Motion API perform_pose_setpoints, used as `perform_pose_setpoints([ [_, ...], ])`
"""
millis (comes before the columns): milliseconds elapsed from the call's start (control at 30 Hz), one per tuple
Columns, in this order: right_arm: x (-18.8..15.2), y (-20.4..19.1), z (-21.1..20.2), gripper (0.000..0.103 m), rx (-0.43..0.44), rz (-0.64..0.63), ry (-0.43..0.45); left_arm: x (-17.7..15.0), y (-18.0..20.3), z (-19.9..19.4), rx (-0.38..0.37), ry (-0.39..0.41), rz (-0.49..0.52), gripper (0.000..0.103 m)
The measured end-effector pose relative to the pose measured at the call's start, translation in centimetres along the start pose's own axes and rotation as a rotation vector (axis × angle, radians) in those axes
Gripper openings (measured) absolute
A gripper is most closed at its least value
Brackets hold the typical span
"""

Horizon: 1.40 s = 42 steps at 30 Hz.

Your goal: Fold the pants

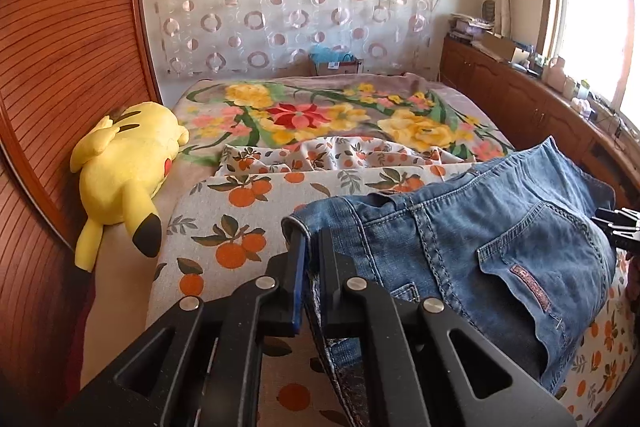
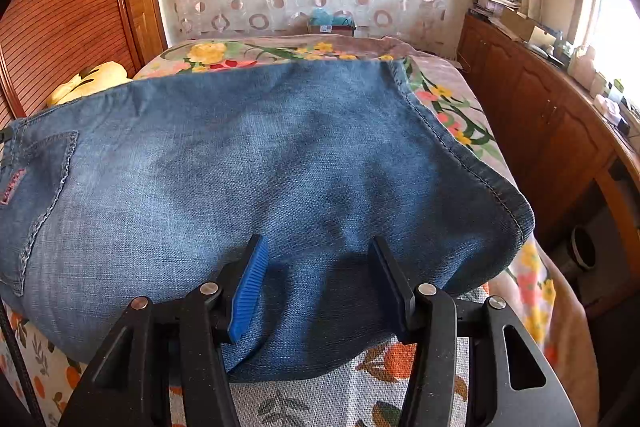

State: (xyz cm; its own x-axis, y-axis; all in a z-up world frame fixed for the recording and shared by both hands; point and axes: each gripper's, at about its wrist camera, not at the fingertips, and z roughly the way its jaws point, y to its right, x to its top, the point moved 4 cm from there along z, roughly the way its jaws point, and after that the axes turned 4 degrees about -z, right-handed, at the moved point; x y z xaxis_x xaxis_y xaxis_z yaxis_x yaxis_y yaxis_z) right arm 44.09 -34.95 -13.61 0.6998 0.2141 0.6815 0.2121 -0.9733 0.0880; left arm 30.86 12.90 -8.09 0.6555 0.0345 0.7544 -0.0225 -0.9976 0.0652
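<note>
Blue denim pants (image 1: 500, 227) lie folded across the orange-print sheet (image 1: 240, 203) on a bed. My left gripper (image 1: 312, 239) is shut on the waistband edge at the pants' left end, with denim pinched between its pads. The back pocket (image 1: 540, 259) with a pink label faces up. In the right wrist view the pants (image 2: 280, 167) spread wide, and my right gripper (image 2: 318, 251) stands open over their near folded edge. Denim lies between its fingers, and the pads do not squeeze it. The tip of the right gripper (image 1: 618, 227) shows at the right edge of the left wrist view.
A yellow plush toy (image 1: 124, 171) lies at the bed's left side against a wooden panel (image 1: 60, 47). A floral blanket (image 1: 320, 115) covers the far half of the bed. Wooden cabinets (image 2: 540, 131) with clutter on top run along the right, under a bright window.
</note>
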Motion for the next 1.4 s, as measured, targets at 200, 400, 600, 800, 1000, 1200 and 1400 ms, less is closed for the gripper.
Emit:
perform_pose_setpoints([
  [200, 0.1, 0.0, 0.1, 0.055, -0.002, 0.000, -0.001, 0.0, 1.0, -1.8, 0.013, 0.029, 0.036, 0.022],
  [400, 0.1, 0.0, 0.2, 0.055, -0.003, -0.001, -0.001, 0.4, 3.6, -3.7, -0.052, 0.070, 0.070, 0.057],
  [600, 0.1, 0.0, 0.2, 0.055, -0.003, -0.001, -0.001, -0.5, 7.7, -3.2, -0.122, 0.045, 0.117, 0.079],
  [800, 0.1, 0.1, 0.2, 0.056, -0.003, -0.001, -0.001, -2.2, 11.0, -0.9, -0.192, -0.023, 0.133, 0.079],
  [1000, 0.1, 0.1, 0.2, 0.056, -0.002, 0.000, -0.002, -4.1, 12.3, 1.4, -0.199, -0.094, 0.155, 0.079],
  [1200, 0.1, 0.1, 0.0, 0.056, 0.000, 0.007, 0.007, -4.7, 12.8, 1.7, -0.179, -0.085, 0.175, 0.079],
  [1400, -1.1, 1.7, -2.9, 0.056, -0.027, 0.062, 0.036, -4.9, 12.7, 1.7, -0.180, -0.081, 0.168, 0.079],
])
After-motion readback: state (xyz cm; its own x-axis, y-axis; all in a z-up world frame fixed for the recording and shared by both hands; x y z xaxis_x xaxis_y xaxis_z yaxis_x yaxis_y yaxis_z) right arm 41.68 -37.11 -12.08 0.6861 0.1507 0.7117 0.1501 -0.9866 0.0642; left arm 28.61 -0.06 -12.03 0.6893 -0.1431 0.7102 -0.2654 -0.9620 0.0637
